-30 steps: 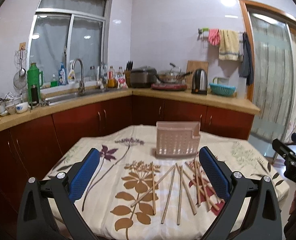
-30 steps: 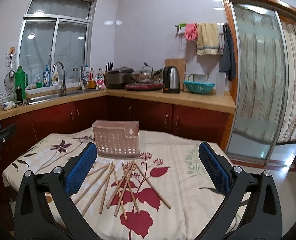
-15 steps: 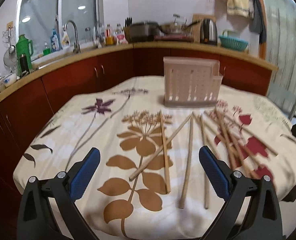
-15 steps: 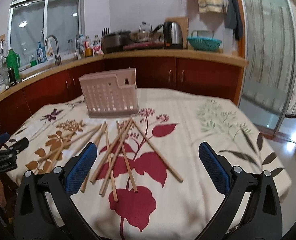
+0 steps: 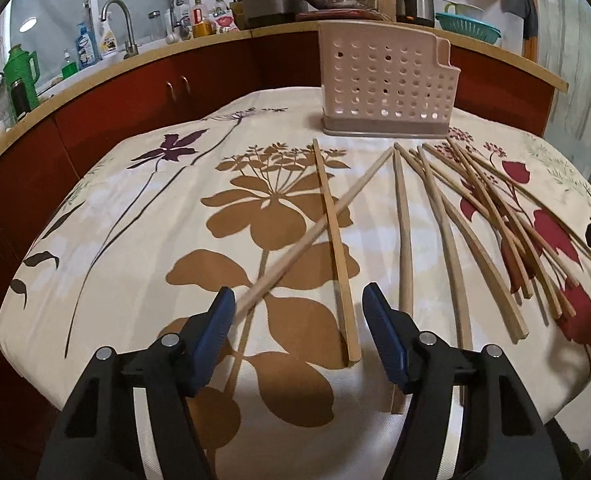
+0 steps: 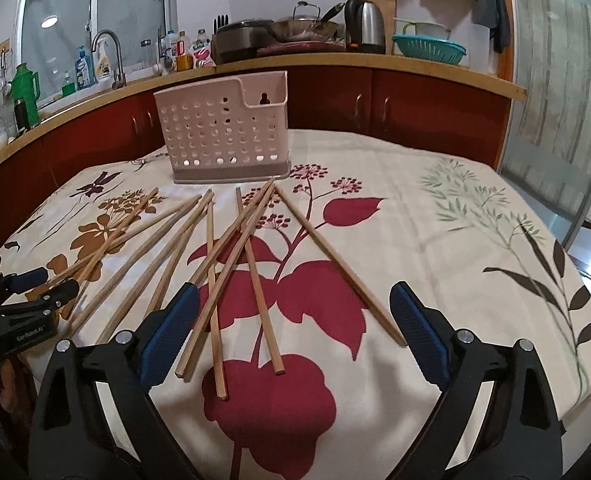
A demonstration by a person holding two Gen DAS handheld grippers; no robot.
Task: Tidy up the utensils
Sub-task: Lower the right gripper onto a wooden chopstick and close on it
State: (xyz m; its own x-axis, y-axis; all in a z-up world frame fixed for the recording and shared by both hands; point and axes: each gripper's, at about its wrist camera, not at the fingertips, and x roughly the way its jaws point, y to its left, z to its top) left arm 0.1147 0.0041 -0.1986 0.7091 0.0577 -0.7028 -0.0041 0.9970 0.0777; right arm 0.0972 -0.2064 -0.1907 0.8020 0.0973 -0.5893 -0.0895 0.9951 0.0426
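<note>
Several wooden chopsticks lie fanned out on the flowered tablecloth. Behind them stands a pink perforated utensil holder, upright and empty as far as I can see. My left gripper hangs low over the near ends of two crossed chopsticks, its jaws closing. The slanted chopstick touches the left pad, while the right pad stays clear. My right gripper is wide, its jaws just starting to close over several chopstick ends without touching them. The holder and left gripper also show there.
The table's near edge drops off just under both grippers. A red-fronted kitchen counter runs behind the table with a sink tap, a kettle, pots and bottles. A curtained glass door is at the right.
Both grippers have come down and tilted toward the table, close over the chopsticks. The left jaws have narrowed around two chopstick ends, and the slanted chopstick now rests against the left pad.
</note>
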